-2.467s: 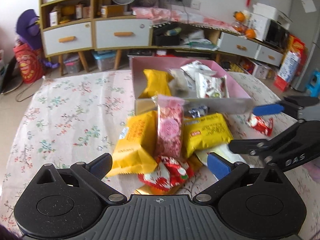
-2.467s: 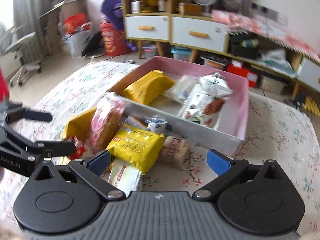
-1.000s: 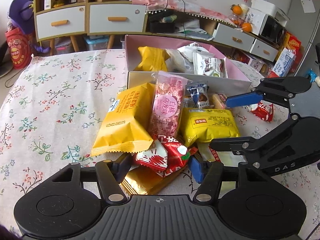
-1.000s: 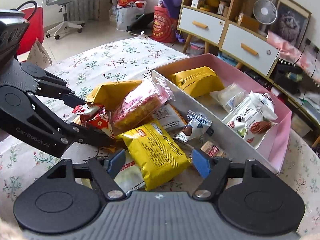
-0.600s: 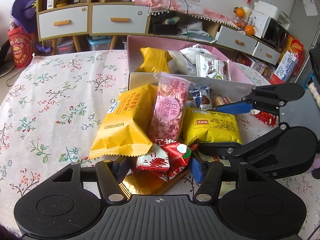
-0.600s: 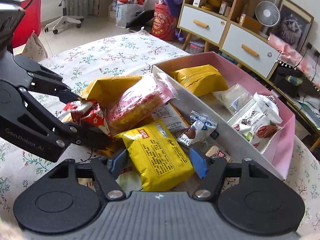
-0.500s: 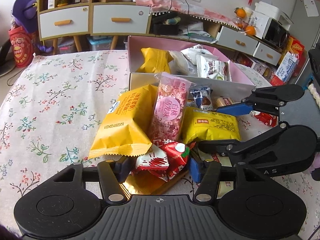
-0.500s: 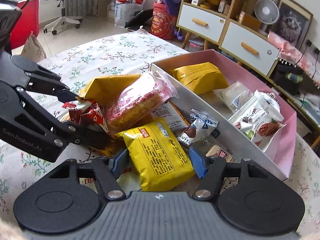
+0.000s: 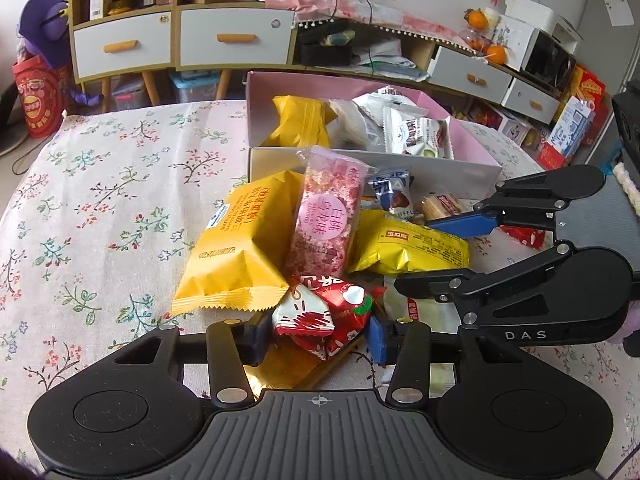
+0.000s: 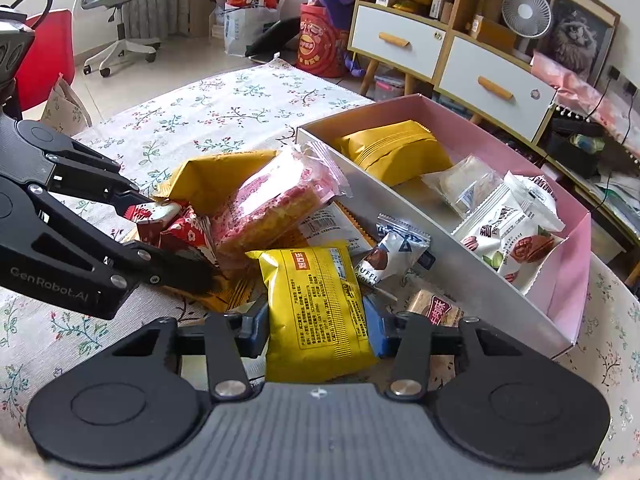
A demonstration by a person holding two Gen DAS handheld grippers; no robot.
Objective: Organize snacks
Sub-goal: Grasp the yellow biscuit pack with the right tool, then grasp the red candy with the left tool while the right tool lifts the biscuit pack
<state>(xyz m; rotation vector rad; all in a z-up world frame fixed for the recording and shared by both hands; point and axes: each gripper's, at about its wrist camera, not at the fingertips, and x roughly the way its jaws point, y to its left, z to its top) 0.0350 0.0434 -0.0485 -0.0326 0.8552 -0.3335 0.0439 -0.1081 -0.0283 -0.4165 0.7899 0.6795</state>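
Note:
A pile of snacks lies on the flowered tablecloth in front of a pink box [image 9: 256, 92] that holds several packets. My left gripper [image 9: 318, 338] is shut on a red and white candy packet [image 9: 324, 314], also seen in the right wrist view [image 10: 172, 224]. My right gripper [image 10: 316, 326] is shut on a yellow snack bag [image 10: 316, 304], which also shows in the left wrist view [image 9: 408, 242]. An orange-yellow bag [image 9: 240, 244] and a pink-speckled bar [image 9: 326, 216] lie beside them.
A small blue-white truffle packet [image 10: 394, 254] and a brown wafer packet [image 10: 436, 308] lie by the box's front wall [image 10: 460, 256]. A gold packet [image 9: 288, 364] lies under the left gripper. Cabinets with drawers [image 9: 236, 40] stand behind the table.
Both grippers came down onto the pile and closed: the left on the red and white candy packet, the right on the yellow snack bag.

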